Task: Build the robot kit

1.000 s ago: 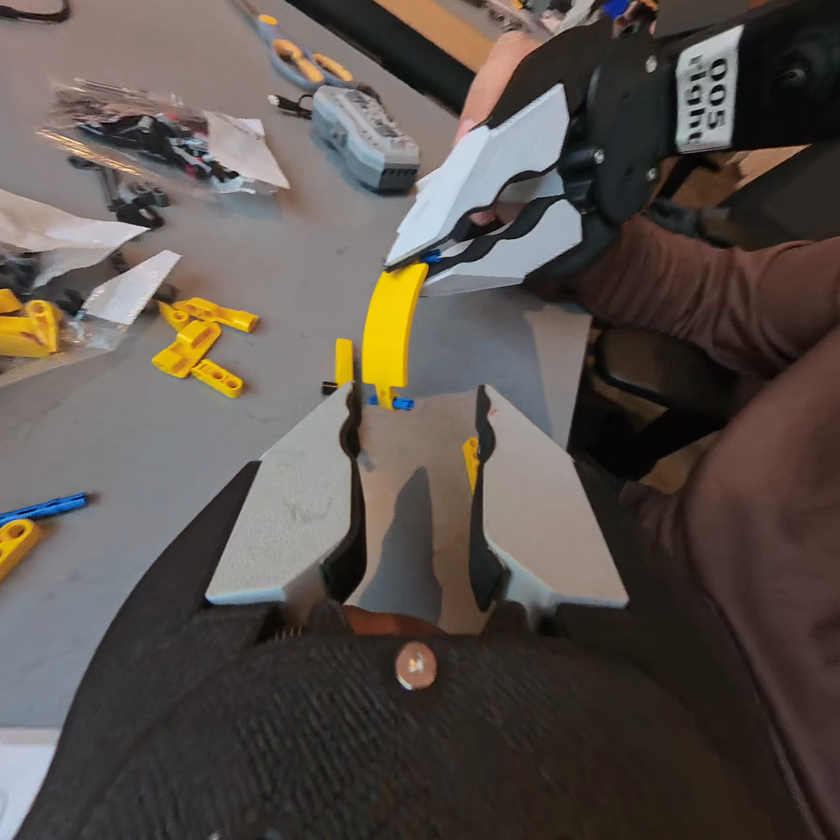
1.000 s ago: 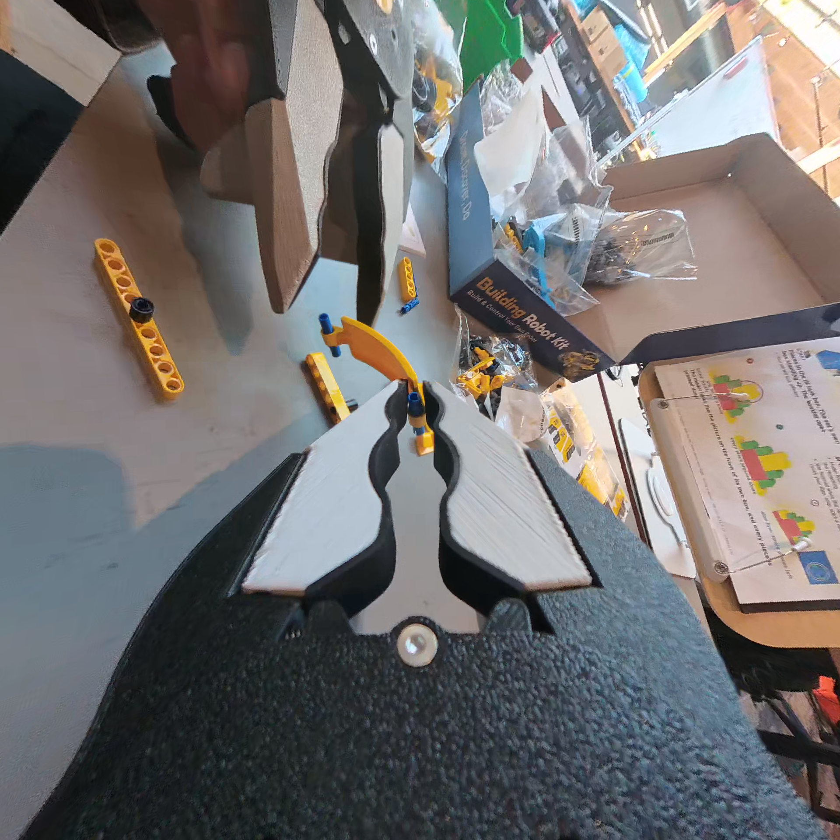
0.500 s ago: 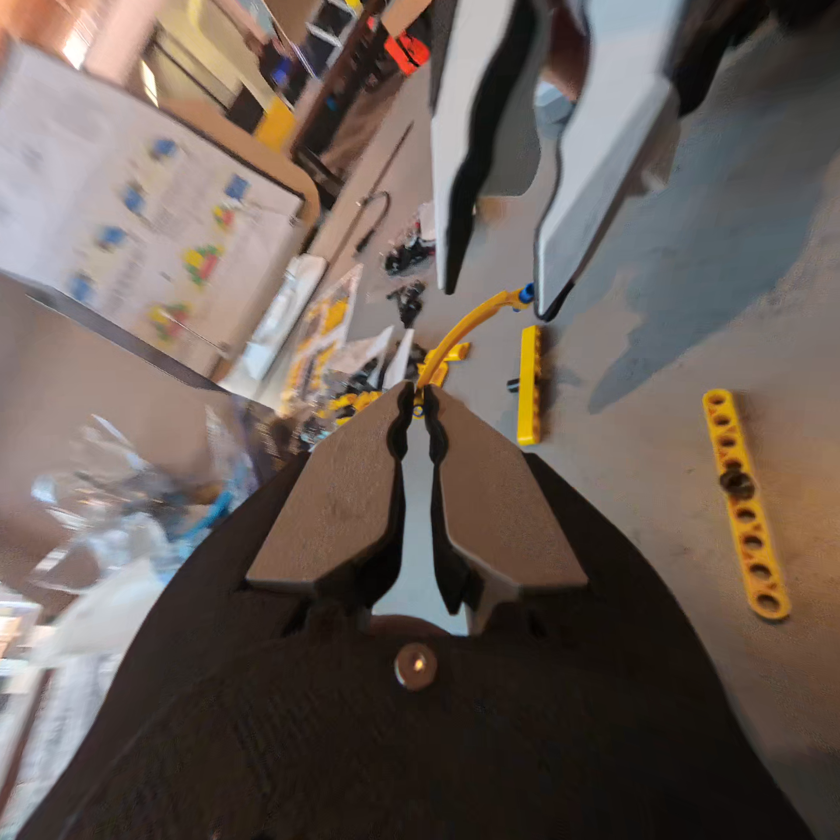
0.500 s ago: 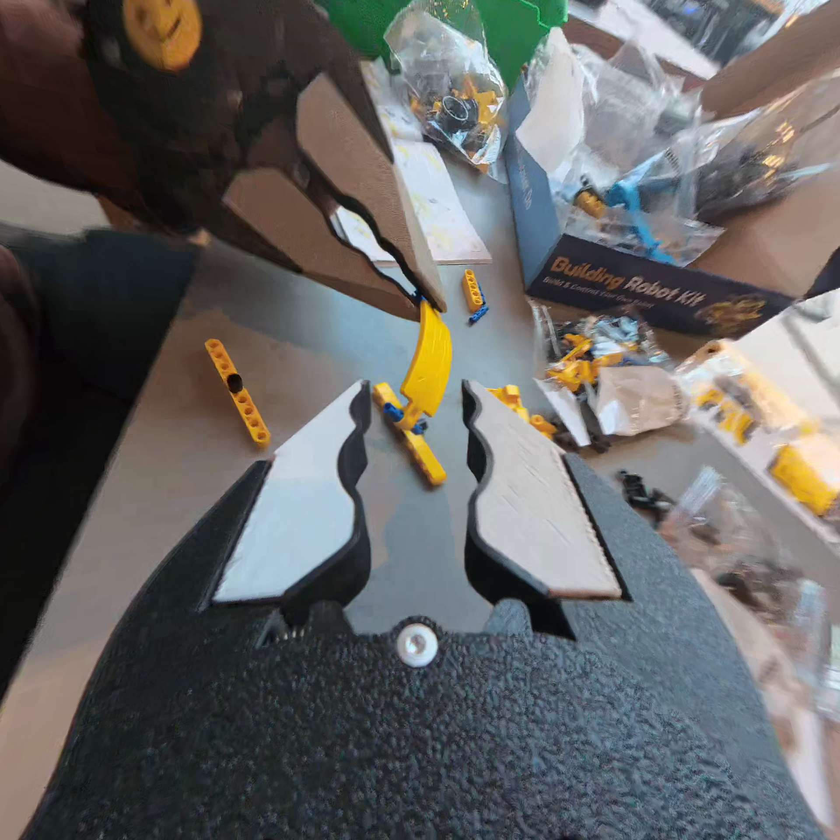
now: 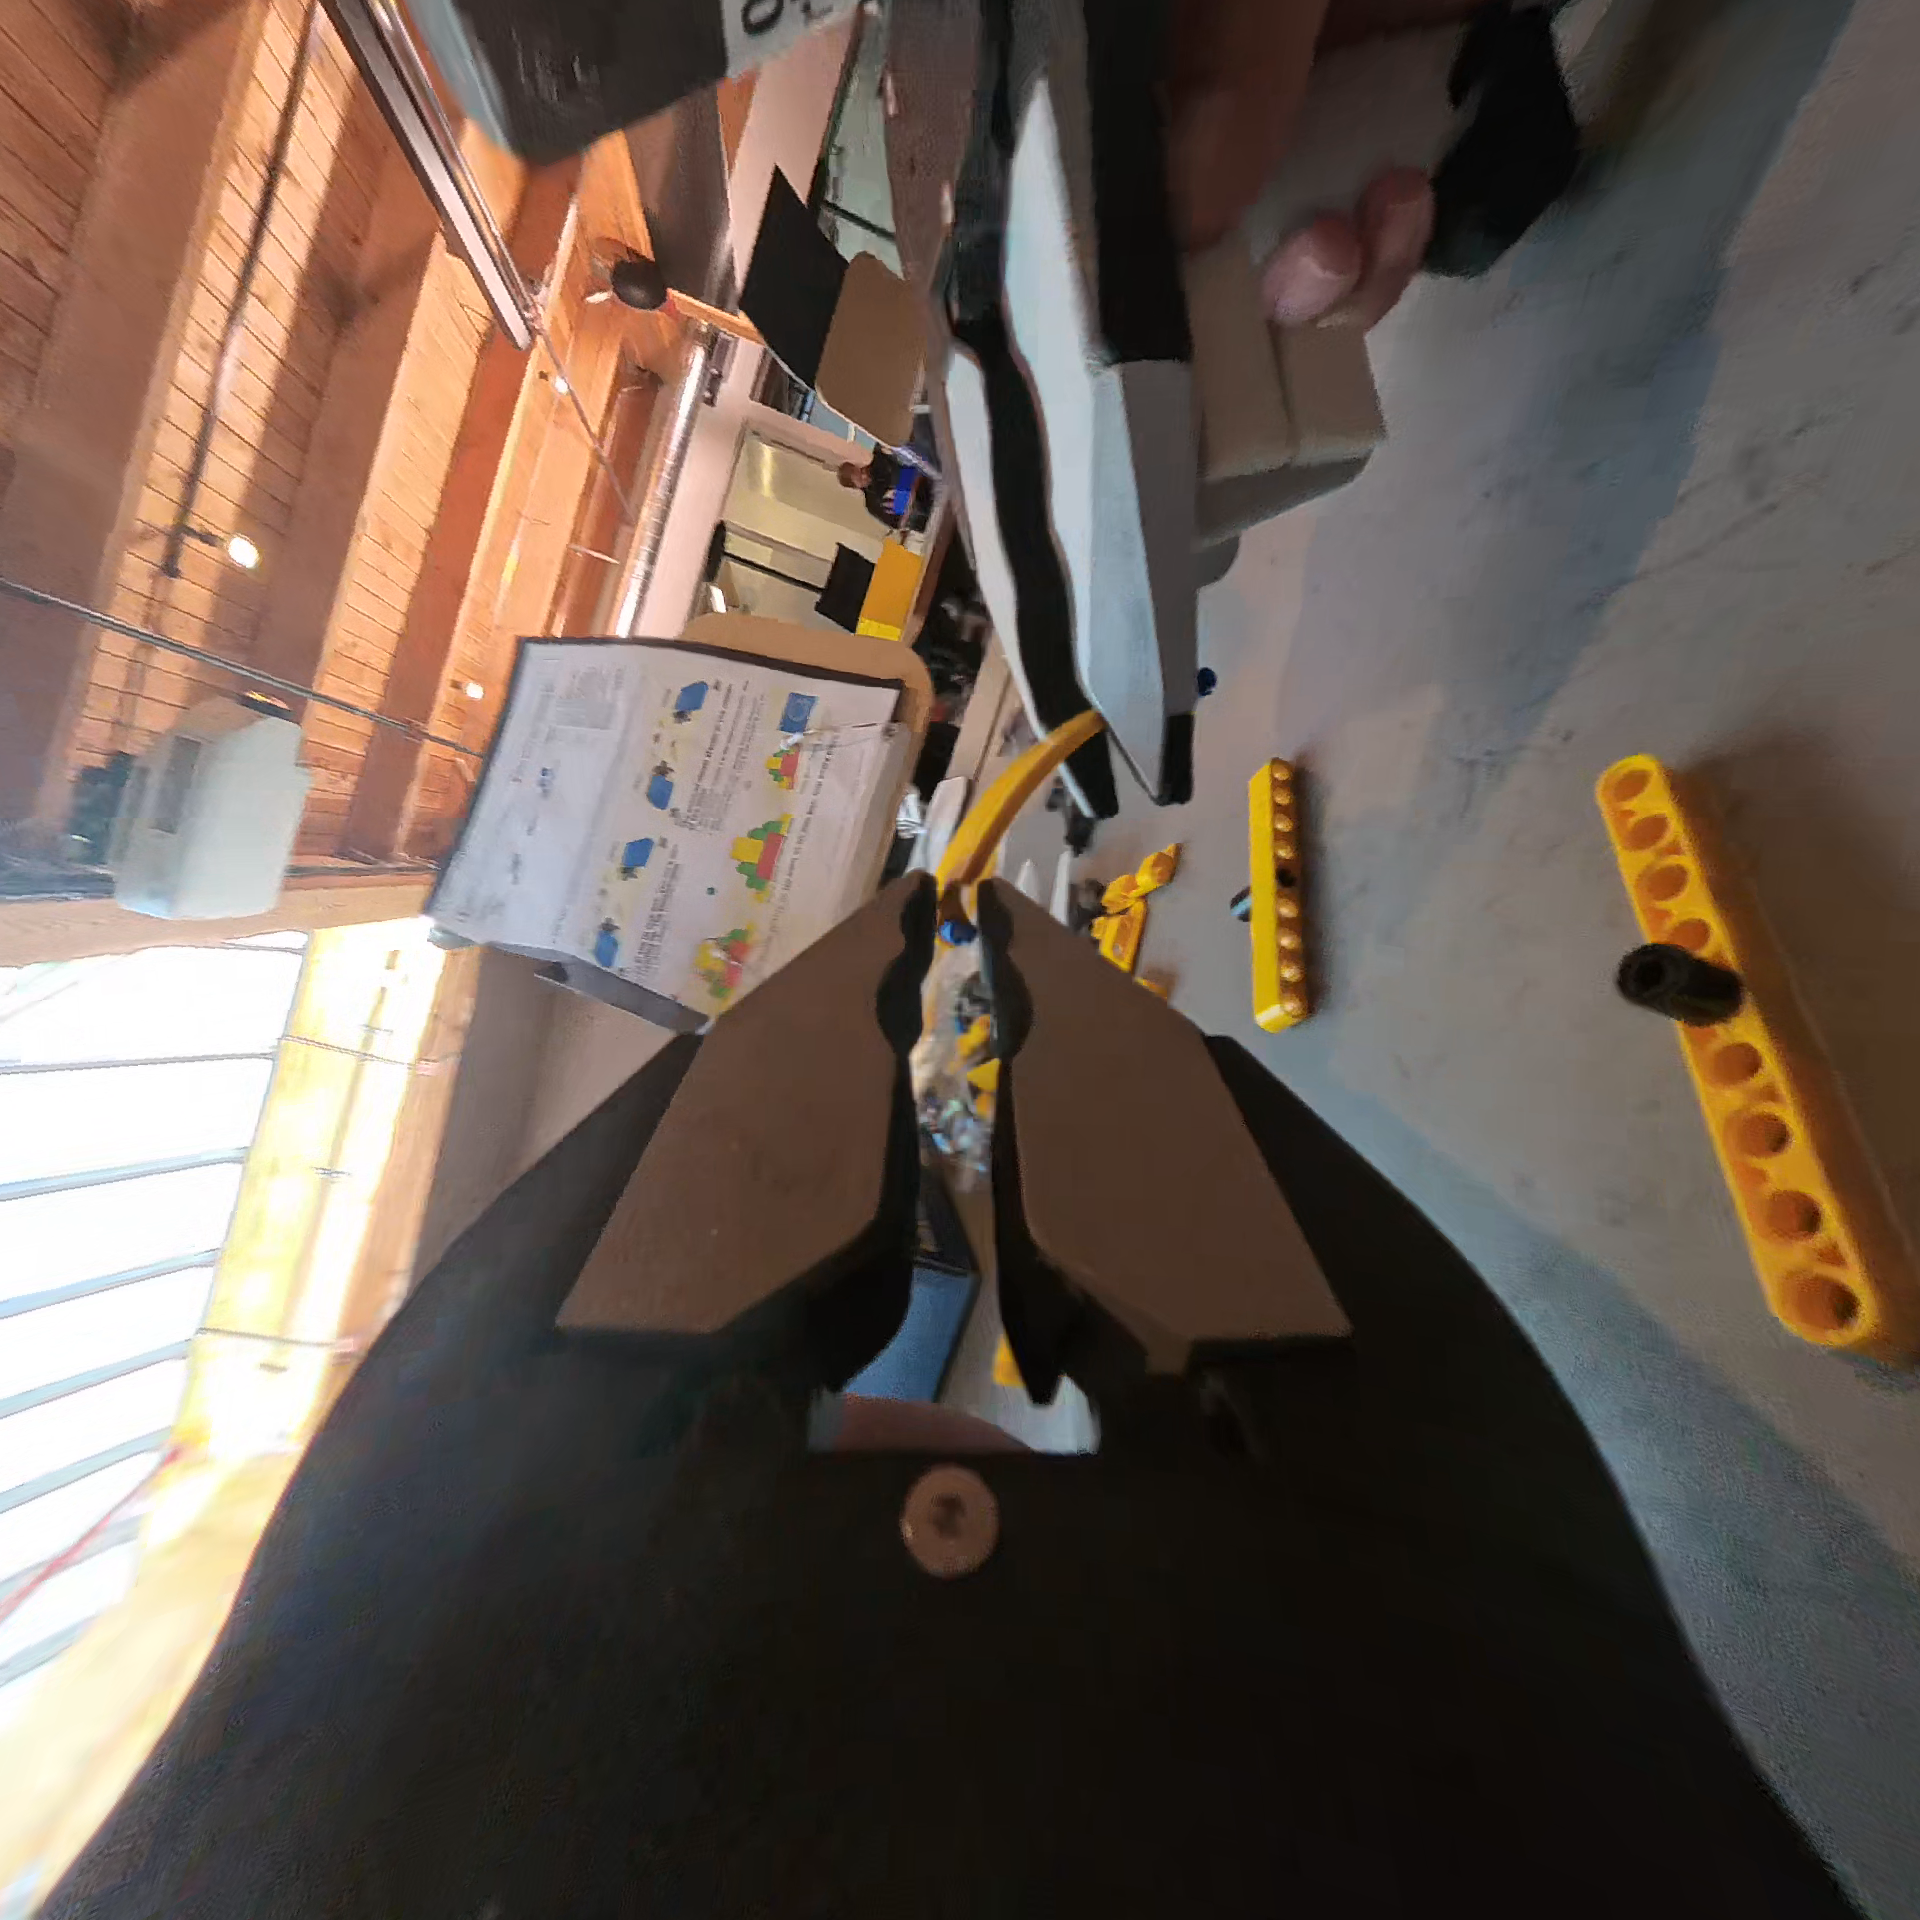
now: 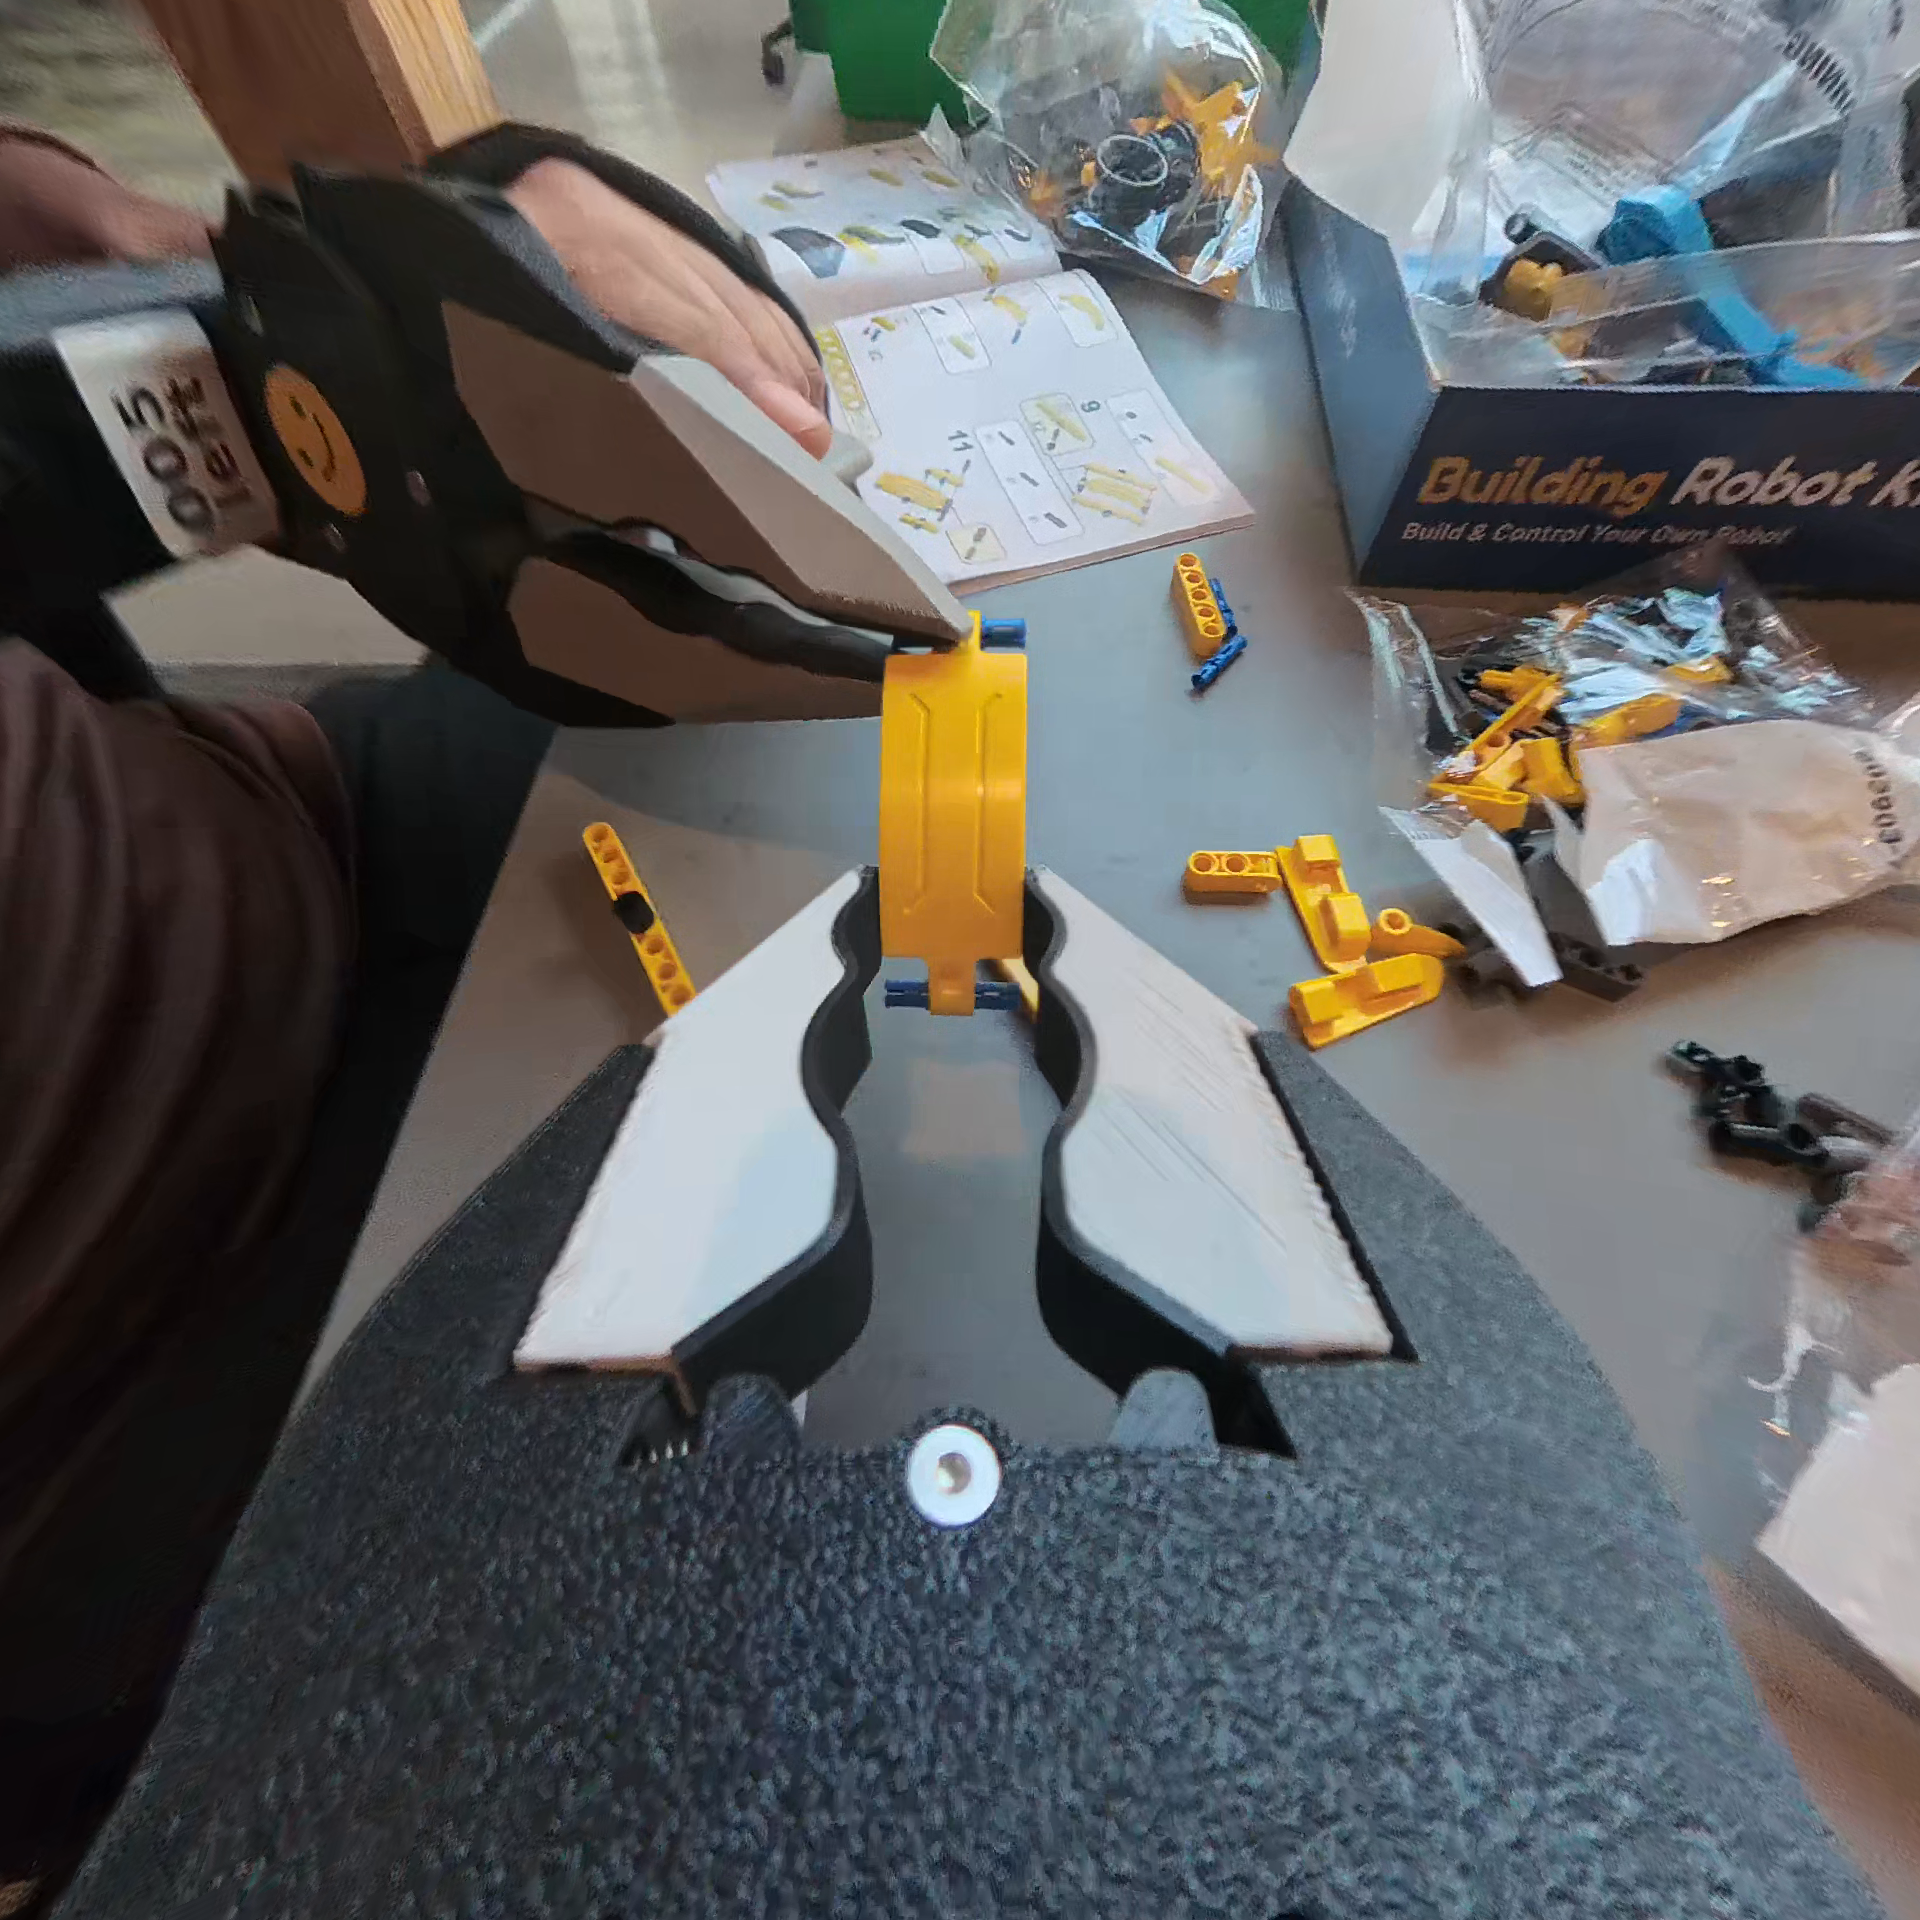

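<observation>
We have our left claw (image 5: 948,899) squeezed shut on the top tab of the curved yellow piece (image 6: 951,810), right by a little blue pin (image 6: 1003,628). The piece hangs up in the air over the grey table (image 6: 727,790), standing tall, with two more blue pins (image 6: 909,994) poking out of its bottom tab. Our right claw (image 6: 948,899) has one finger on each side of the low end of the piece. The fingers sit very close to its edges, but we cannot tell if they are pressing on it or only just beside it. We think the left hold is a small one, only on the thin tab at the very tip, so the piece could swing or twist if it gets a bump. A hold on the wide flat sides looks safer to us than a hold on the blue pins, which are thin and slippery. On the table below lie a long yellow beam (image 6: 639,925) with a black peg in it, some loose yellow bits (image 6: 1340,935), an open booklet (image 6: 997,416) and a dark blue box (image 6: 1558,499), all well apart from the claws.
</observation>
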A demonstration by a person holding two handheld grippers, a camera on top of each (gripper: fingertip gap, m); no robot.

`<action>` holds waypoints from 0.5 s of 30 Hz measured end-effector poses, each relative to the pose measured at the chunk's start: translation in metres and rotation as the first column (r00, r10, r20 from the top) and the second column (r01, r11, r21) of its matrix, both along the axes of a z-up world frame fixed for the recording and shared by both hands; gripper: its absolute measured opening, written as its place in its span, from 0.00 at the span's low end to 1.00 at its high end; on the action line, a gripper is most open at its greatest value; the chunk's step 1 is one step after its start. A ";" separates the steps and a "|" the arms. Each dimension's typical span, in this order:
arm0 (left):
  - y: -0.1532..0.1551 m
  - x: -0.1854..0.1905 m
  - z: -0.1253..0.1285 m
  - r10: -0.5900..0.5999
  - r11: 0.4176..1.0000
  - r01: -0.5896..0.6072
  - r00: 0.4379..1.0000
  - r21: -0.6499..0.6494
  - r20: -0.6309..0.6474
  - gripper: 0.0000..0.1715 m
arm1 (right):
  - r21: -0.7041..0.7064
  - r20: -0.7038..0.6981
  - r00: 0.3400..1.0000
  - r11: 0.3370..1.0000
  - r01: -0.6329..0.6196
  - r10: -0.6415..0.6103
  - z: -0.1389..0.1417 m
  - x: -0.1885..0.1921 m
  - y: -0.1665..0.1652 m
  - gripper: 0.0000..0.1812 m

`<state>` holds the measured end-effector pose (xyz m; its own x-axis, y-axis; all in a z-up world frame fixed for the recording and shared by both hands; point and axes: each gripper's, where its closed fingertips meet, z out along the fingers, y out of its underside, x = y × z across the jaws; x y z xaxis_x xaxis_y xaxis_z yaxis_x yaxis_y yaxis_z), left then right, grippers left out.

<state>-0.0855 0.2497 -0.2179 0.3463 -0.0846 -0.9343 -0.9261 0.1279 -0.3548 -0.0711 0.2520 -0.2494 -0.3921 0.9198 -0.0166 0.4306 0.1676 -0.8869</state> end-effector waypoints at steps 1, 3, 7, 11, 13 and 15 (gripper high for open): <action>-0.003 0.001 -0.002 -0.027 0.998 0.031 0.996 -0.051 0.080 0.04 | 0.083 -0.020 1.000 0.996 0.014 -0.012 -0.001 0.000 0.004 0.14; -0.009 -0.001 -0.004 -0.058 0.978 0.115 0.952 -0.176 0.300 0.10 | 0.303 -0.081 0.996 0.952 0.051 -0.028 0.001 0.001 0.014 0.15; -0.011 -0.012 -0.009 0.112 0.830 0.335 0.683 -0.446 0.722 0.24 | 0.614 -0.204 0.978 0.784 0.090 0.048 0.013 0.000 0.007 0.15; -0.023 0.001 -0.001 0.174 0.663 0.596 0.466 -0.453 0.868 0.17 | 0.736 -0.183 0.981 0.670 0.094 0.063 0.002 -0.005 0.005 0.15; -0.021 -0.002 -0.008 0.226 0.642 0.597 0.453 -0.482 0.862 0.11 | 0.756 -0.177 0.982 0.649 0.088 0.072 -0.002 -0.006 0.002 0.15; -0.022 0.001 -0.015 0.249 0.611 0.611 0.456 -0.504 0.854 0.07 | 0.759 -0.183 0.980 0.645 0.089 0.080 -0.001 -0.006 0.000 0.15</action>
<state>-0.0840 0.2281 -0.2328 0.7110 -0.6677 0.2206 -0.1146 -0.4195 -0.9005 -0.0768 0.2523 -0.2504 -0.3057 0.5745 0.7593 0.2783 0.8166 -0.5057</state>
